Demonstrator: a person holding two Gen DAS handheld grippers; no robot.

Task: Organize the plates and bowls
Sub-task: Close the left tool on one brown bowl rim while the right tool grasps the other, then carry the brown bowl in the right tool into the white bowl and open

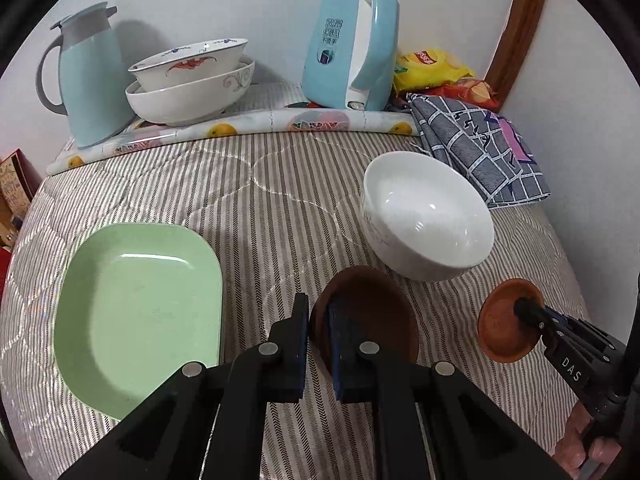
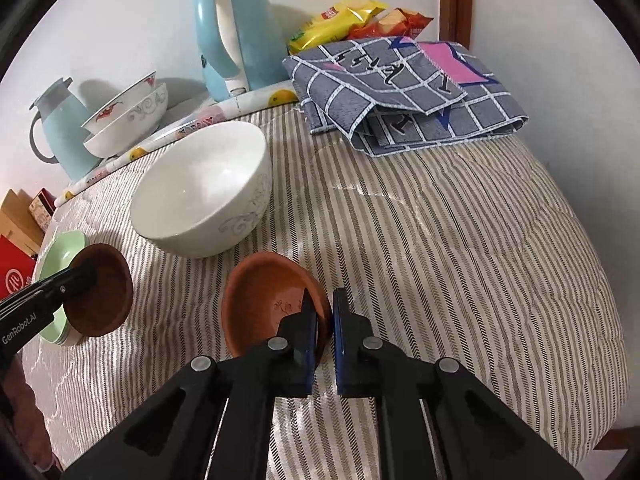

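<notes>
Left wrist: clamped brown saucer [image 1: 372, 312]

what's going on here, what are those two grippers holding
A person is sorting dishes on a striped cloth with a handheld gripper in each hand. The left gripper is shut on the rim of a dark brown dish; the right gripper is shut on the rim of a smaller terracotta dish. A white bowl and a green plate sit on the cloth.
</notes>
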